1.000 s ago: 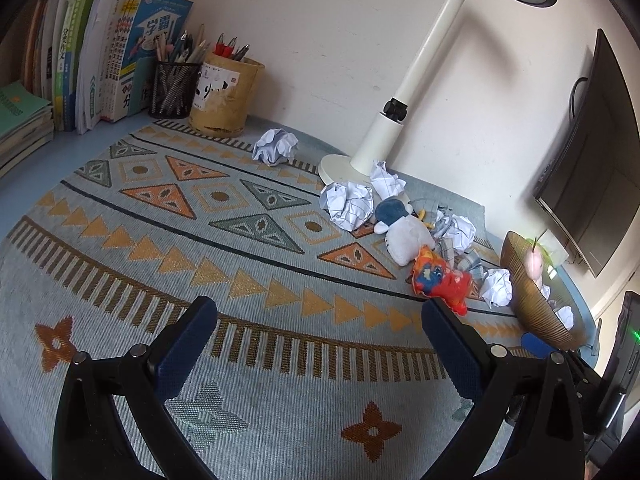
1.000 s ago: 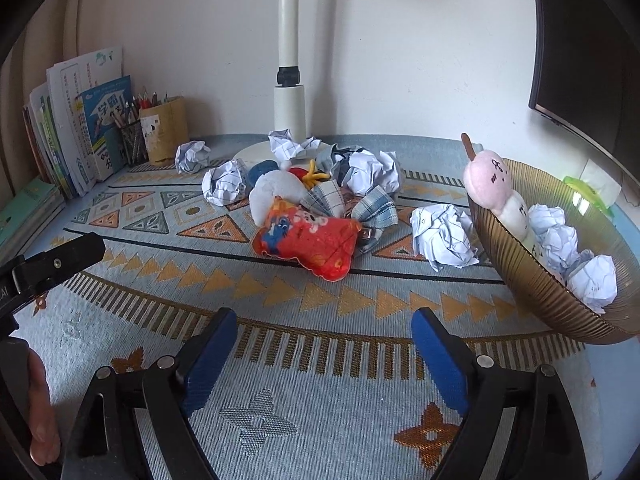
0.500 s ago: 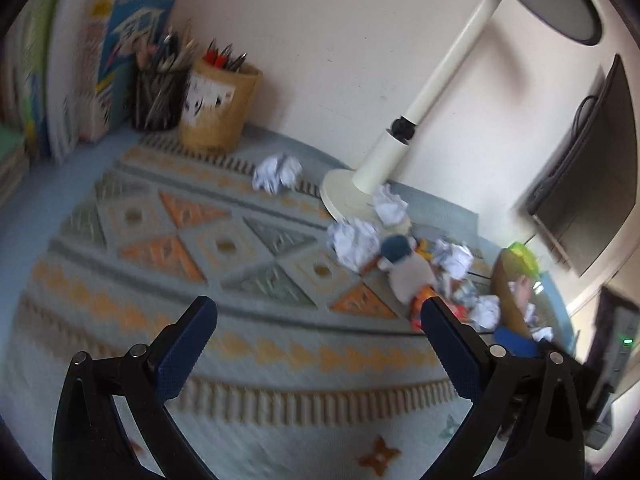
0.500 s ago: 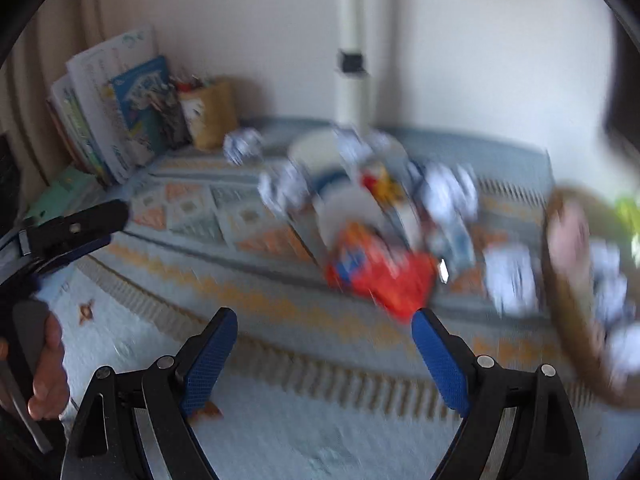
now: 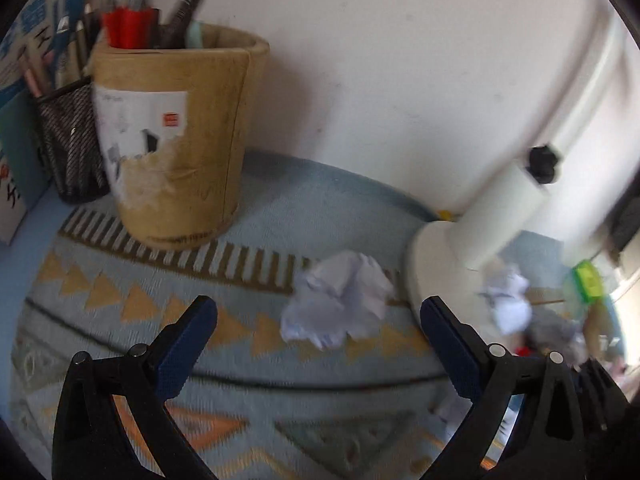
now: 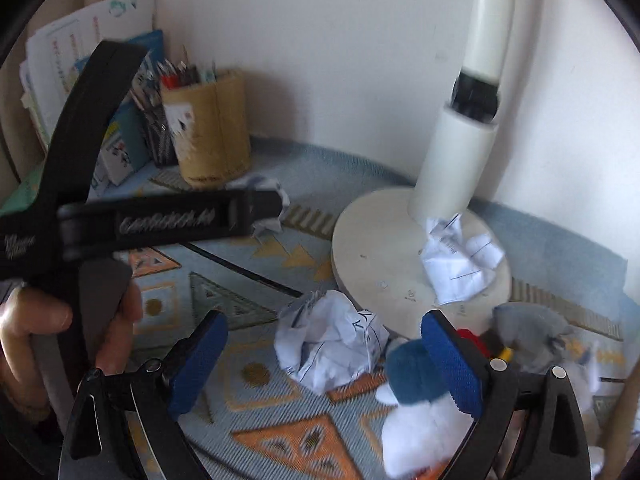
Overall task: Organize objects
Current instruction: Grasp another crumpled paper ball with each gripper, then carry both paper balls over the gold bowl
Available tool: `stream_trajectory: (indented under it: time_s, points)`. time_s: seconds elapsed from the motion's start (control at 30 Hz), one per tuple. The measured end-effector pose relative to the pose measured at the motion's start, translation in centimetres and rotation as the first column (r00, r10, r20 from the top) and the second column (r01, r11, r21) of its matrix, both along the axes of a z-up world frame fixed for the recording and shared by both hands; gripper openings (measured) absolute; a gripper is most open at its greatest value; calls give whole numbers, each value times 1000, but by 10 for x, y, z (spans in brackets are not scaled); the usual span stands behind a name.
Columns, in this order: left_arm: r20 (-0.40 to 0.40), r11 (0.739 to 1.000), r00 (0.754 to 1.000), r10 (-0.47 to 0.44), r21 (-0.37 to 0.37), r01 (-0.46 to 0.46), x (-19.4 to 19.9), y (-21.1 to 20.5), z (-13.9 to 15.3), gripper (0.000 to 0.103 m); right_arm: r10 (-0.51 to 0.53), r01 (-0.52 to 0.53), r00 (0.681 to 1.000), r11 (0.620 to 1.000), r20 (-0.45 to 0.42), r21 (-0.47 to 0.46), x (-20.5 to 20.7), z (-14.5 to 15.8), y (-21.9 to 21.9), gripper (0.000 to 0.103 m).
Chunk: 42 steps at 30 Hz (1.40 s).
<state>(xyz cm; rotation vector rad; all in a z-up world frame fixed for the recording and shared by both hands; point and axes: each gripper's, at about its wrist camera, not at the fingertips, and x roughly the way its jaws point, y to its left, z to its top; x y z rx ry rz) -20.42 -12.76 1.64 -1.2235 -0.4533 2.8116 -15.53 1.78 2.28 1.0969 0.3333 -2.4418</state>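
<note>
In the left wrist view a crumpled white paper ball [image 5: 338, 300] lies on the patterned mat [image 5: 120, 320], just ahead of my left gripper [image 5: 318, 308]. Its jaws are closing, still wide, and do not touch the ball. In the right wrist view another paper ball [image 6: 328, 344] sits between the blue pads of my right gripper [image 6: 324, 322]. Those jaws are opening, with no contact. A white plush toy with a blue cap [image 6: 416, 400] lies by the right finger. A third paper ball [image 6: 460, 260] rests on the lamp base [image 6: 380, 248].
A tan pen holder [image 5: 180, 140] and a black mesh pen cup [image 5: 68, 140] stand at the back left by the wall. Books [image 6: 80, 60] lean behind them. The white lamp post [image 6: 460, 152] rises at the right. A hand [image 6: 60, 320] holds the left gripper's black frame [image 6: 160, 220].
Both grippers have swept forward over the mat toward the wall. The left now faces the ball near the pen holder, the right the ball by the lamp base. The basket has left the right view.
</note>
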Motion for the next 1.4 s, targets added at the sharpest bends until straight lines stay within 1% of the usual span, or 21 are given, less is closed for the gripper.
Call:
stream_trajectory:
  time_s: [0.03,0.07,0.1,0.13,0.17,0.2,0.23,0.27,0.37,0.43,0.5,0.63,0.7,0.83,0.93,1.03,1.07,1.13,1.23,1.33,1.4]
  points:
    - [-4,1000,1000,-7,-18,7,-3,2,-1,89,-1,1,1000,1000,5,-1,-3,-2,0,95]
    - [2,1000,1000,-14,-22,14,-6,4,-3,84,0,-1,1000,1000,3,2,-5,-5,0,93]
    - [11,1000,1000,-19,-16,19,-8,5,-5,74,5,-5,1000,1000,-7,8,-5,-7,-2,85]
    - [18,1000,1000,-26,-9,26,-9,6,-6,62,7,-7,1000,1000,-15,16,-5,-8,-3,74]
    - [19,999,999,-39,-8,39,-9,7,-7,54,7,-7,1000,999,-19,33,-4,-11,-4,67]
    - [19,999,999,-41,-16,42,-8,9,-7,46,4,-2,1000,998,-26,63,-3,-16,-8,61]
    - [10,999,999,-37,-32,37,-7,10,-7,43,6,-1,998,996,-55,89,1,-17,-10,58]
    - [0,998,999,-43,-38,43,-5,11,-5,43,19,-12,998,994,-66,106,4,-17,-14,57]
    - [-33,997,998,-56,-55,55,10,16,4,41,20,-11,996,995,-82,103,6,-13,-17,55]
    - [-53,996,996,-76,-53,73,26,22,14,41,17,-13,997,998,-71,58,10,-2,-9,55]
    - [-75,994,993,-96,-63,91,49,29,31,41,19,-21,997,1000,-73,-19,23,21,4,55]
    - [-128,988,983,-133,-95,121,119,54,65,41,22,-34,995,992,-101,-119,74,68,35,56]
    - [-131,984,978,-161,-99,149,151,70,73,41,19,-32,995,990,-102,-134,105,75,48,56]
    - [-127,974,967,-222,-80,213,212,114,66,41,-12,1,994,995,-107,-102,168,62,79,56]
    - [-111,963,960,-258,-110,247,241,145,54,41,-60,54,996,994,-70,-91,199,36,104,56]
    - [-99,949,953,-286,-167,267,257,167,38,42,-103,100,993,994,-66,-43,203,10,117,57]
    - [-90,948,955,-284,-177,265,258,170,33,42,-122,121,991,992,-60,-17,201,1,120,57]
    - [-82,952,961,-263,-183,245,257,170,25,42,-138,138,990,990,-19,-12,196,-6,128,57]
    - [-79,978,979,-186,-108,177,248,151,16,42,-134,134,990,991,-31,-9,192,-7,130,58]
    - [-62,991,990,-125,-48,122,242,134,8,42,-125,125,992,992,-16,-11,192,-10,132,60]
    - [-84,995,992,-98,-25,96,246,128,8,42,-116,116,993,993,-6,-32,193,-10,135,62]
